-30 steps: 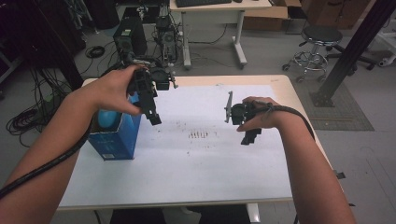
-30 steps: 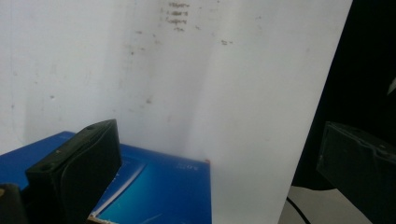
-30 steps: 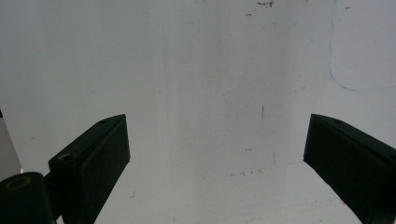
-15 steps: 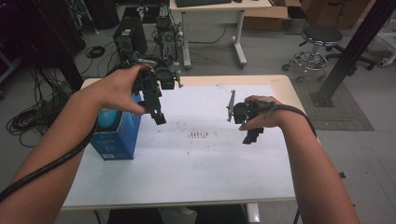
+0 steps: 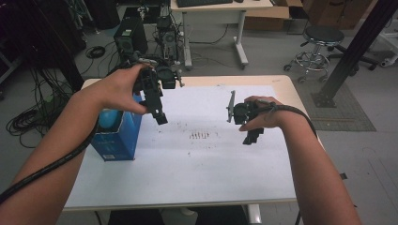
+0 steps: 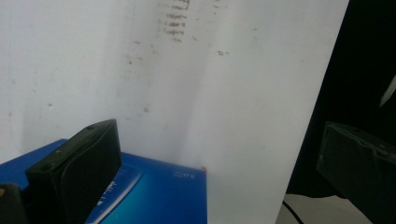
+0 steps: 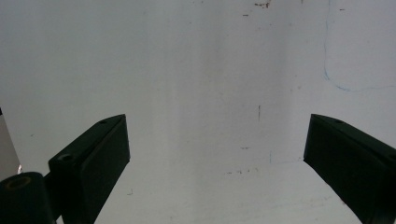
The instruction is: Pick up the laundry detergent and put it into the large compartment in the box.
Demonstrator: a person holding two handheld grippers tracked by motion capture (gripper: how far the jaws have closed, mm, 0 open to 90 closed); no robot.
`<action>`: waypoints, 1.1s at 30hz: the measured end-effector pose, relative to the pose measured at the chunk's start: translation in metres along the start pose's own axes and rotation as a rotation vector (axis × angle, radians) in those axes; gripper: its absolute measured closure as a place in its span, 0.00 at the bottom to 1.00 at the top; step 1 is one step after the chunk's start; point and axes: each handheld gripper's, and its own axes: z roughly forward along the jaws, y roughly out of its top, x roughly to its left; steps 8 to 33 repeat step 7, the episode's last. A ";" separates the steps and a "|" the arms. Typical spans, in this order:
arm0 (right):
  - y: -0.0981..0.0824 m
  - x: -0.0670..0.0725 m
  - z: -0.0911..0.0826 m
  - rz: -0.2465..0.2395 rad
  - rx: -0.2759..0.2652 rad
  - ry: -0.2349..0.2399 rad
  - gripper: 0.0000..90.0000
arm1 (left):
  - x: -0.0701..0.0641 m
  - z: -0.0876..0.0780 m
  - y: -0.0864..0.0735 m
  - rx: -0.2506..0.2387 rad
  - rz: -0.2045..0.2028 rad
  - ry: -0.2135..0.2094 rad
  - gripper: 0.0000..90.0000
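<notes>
Left gripper [image 5: 158, 112] hangs over the white sheet [image 5: 211, 154] with its jaws spread wide and nothing between them. The blue box [image 5: 117, 136] stands just beside and below it, toward the person's left; in the left gripper view the box top [image 6: 154, 196] lies under the near jaw. A light blue rounded object [image 5: 107, 119] sits in the box's open top; what it is cannot be made out. Right gripper [image 5: 251, 136] is likewise wide open and empty, well apart from the box across the bench [image 5: 291, 89], so the left hand is judged the nearer. The box's far side is hidden by the left forearm.
</notes>
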 end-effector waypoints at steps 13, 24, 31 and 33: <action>0.000 0.001 -0.002 0.001 0.002 -0.004 0.07 | 0.000 0.000 0.000 -0.010 -0.002 -0.005 0.00; 0.000 0.001 -0.002 0.001 0.002 -0.004 0.07 | 0.000 0.000 0.000 -0.010 -0.002 -0.005 0.00; 0.000 0.001 -0.002 0.001 0.002 -0.004 0.07 | 0.000 0.000 0.000 -0.010 -0.002 -0.005 0.00; 0.000 0.001 -0.002 0.001 0.002 -0.004 0.07 | 0.000 0.000 0.000 -0.010 -0.002 -0.005 0.00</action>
